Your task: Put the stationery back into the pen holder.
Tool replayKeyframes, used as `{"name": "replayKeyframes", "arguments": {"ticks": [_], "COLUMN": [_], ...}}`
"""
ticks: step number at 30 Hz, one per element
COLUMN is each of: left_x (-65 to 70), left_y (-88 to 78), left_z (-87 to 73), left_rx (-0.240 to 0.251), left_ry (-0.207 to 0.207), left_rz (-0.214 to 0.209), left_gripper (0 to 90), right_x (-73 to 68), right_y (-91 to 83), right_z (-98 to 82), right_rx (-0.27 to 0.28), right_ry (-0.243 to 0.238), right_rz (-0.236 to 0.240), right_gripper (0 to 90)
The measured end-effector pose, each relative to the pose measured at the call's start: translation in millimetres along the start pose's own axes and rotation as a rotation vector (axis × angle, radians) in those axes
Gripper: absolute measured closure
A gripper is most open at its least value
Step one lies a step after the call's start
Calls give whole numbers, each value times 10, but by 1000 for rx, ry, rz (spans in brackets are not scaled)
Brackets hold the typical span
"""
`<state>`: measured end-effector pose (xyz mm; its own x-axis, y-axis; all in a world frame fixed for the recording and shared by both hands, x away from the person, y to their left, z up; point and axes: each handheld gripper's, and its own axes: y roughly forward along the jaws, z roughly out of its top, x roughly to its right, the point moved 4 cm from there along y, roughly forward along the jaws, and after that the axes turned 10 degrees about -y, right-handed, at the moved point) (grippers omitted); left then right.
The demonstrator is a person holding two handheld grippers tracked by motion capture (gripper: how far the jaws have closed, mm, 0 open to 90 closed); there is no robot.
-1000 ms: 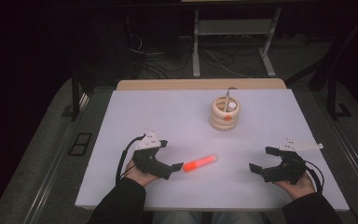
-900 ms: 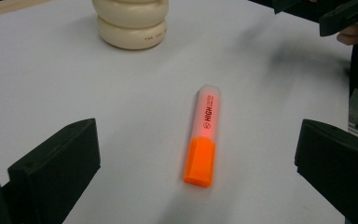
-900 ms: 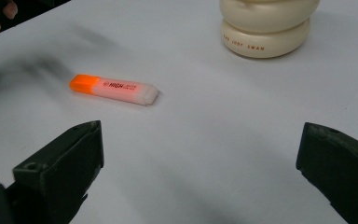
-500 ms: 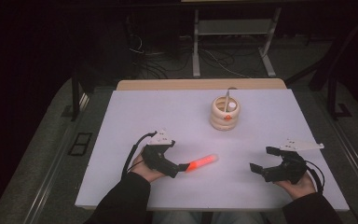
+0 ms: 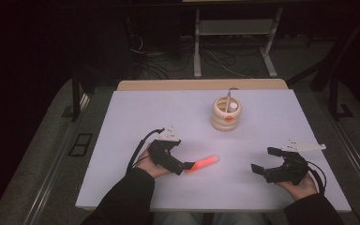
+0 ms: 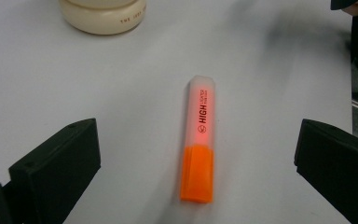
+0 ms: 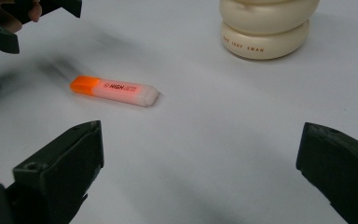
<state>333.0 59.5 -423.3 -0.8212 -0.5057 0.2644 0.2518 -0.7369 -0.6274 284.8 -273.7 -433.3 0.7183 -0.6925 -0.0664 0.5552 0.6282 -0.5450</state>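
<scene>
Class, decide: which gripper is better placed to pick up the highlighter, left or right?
Left. The left gripper is open right at the highlighter, which lies between its jaws. The right gripper sits farther off.

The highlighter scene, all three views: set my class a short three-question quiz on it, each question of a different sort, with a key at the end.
1. True or false: the left tongs are shut on the highlighter.
2. Which end of the highlighter points toward the left tongs? A. the orange end B. the pale translucent end
3. Fill in: the ringed cream pen holder stands on the ____ side of the white table from the person.

Key
1. False: in the left gripper view both jaws stand wide apart with the highlighter lying free between them.
2. A.
3. Far.
</scene>
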Motion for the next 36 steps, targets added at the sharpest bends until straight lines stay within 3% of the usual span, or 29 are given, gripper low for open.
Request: {"name": "replayKeyframes", "arguments": {"ticks": [9,16,27,36], "left_x": [-25,-33,3,55], "left_y": [102,190,315,430], "left_z": [-1,-13,20,-14], "left_rx": [-47,-112,-220,-303], "left_ry": [-1,13,79,97], "left_rz": [-14,-28,-45,-50], "left_gripper": [0,0,52,112], "right_x": [-5,-8,-14,-16], "right_y": [1,6,6,11], "right_z": [-1,-3,-1,-5], "right_rx": [-1,-3,-4,-6], "right_ry": [0,0,-5,-10], "right_rz": [2,5,9,10], "right_gripper": [3,3,3,3]}}
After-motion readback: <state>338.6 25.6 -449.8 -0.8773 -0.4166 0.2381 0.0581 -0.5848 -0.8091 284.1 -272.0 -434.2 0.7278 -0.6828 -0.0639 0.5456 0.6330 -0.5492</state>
